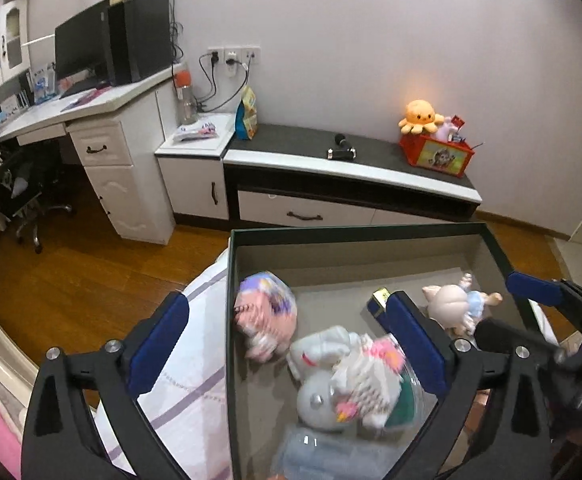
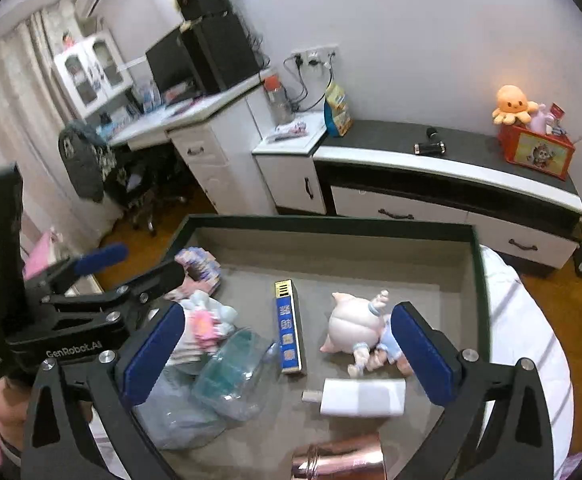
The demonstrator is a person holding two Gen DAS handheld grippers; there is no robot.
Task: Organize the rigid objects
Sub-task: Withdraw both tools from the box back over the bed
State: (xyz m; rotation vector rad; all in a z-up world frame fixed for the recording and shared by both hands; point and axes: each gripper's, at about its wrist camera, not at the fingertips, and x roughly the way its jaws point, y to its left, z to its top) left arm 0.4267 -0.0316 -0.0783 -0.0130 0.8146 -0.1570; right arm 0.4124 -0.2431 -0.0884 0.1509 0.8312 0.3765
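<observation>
Both grippers, left (image 1: 289,334) and right (image 2: 289,346), are held over the box (image 2: 477,264); jaws are spread wide, nothing gripped. 1 doll (image 2: 355,328) is seen inside.

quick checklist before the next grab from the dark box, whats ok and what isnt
1. Left gripper open, nothing between pads: ok.
2. Right gripper open, nothing held: ok.
3. Dark box in reach below both: ok.
4. Blue carton lies flat and apart from the pig figurine: ok.
5. White charger unobstructed: ok.
6. Toys under clear plastic separable: cannot tell.
</observation>
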